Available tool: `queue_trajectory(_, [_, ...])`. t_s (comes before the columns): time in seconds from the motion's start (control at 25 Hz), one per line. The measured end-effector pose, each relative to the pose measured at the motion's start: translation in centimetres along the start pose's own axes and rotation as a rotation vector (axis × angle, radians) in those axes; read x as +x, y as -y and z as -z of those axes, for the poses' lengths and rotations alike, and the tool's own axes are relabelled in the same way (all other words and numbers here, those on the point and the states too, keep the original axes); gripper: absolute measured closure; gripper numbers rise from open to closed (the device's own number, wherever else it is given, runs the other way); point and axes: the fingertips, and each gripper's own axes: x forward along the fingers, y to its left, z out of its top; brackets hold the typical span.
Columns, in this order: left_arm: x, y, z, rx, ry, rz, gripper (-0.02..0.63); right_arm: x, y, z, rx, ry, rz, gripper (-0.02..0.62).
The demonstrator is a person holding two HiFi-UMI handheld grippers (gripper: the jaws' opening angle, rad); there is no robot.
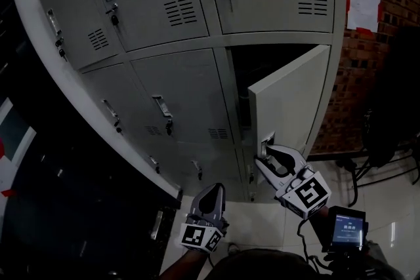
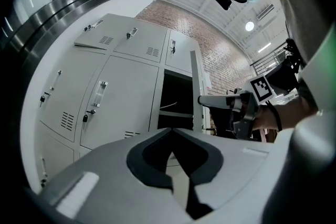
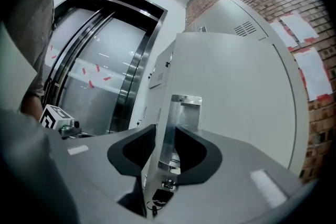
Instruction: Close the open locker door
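Gripping locker door (image 3: 236,92) edge, right gripper (image 3: 165,134)

No legible writing anywhere in view.
Print on the papers (image 1: 363,0) pinned to the brick wall (image 1: 394,29), the small screen (image 1: 348,229) and the label holder (image 3: 185,113) on the open locker door (image 1: 289,101) is too small or dim to read.

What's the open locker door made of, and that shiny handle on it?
The door: probably thin sheet metal, painted matte pale grey; its edge looks thin. The handle: bare polished metal, maybe steel or chrome; it gleams like a mirror.
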Motion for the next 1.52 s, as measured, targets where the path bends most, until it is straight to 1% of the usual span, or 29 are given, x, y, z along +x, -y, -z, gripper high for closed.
queue_trajectory(0.32, [2.2, -1.9, -1.7, 0.029, 0.02, 0.059, 0.604, 3.8, 1.3, 0.9, -0.042, -0.055, 0.058, 0.469])
queue_trajectory(0.64, [5.5, -3.3, -3.3, 0.032, 0.035, 0.124, 0.604, 6.8, 2.9, 1.7, -0.046, -0.088, 0.109, 0.482])
queue_trajectory(1.08, [9.2, -5.3, -4.9, 0.033, 0.05, 0.193, 0.604, 10.1, 5.6, 2.6, -0.029, -0.126, 0.203, 0.509])
queue_trajectory(1.32, [10.3, -5.9, -5.6, 0.032, 0.063, 0.219, 0.604, 11.4, 7.0, 3.0, -0.017, -0.145, 0.251, 0.522])
queue_trajectory(1.52, [10.8, -6.2, -5.8, 0.033, 0.068, 0.235, 0.604, 12.3, 8.3, 3.5, 0.015, -0.159, 0.294, 0.532])
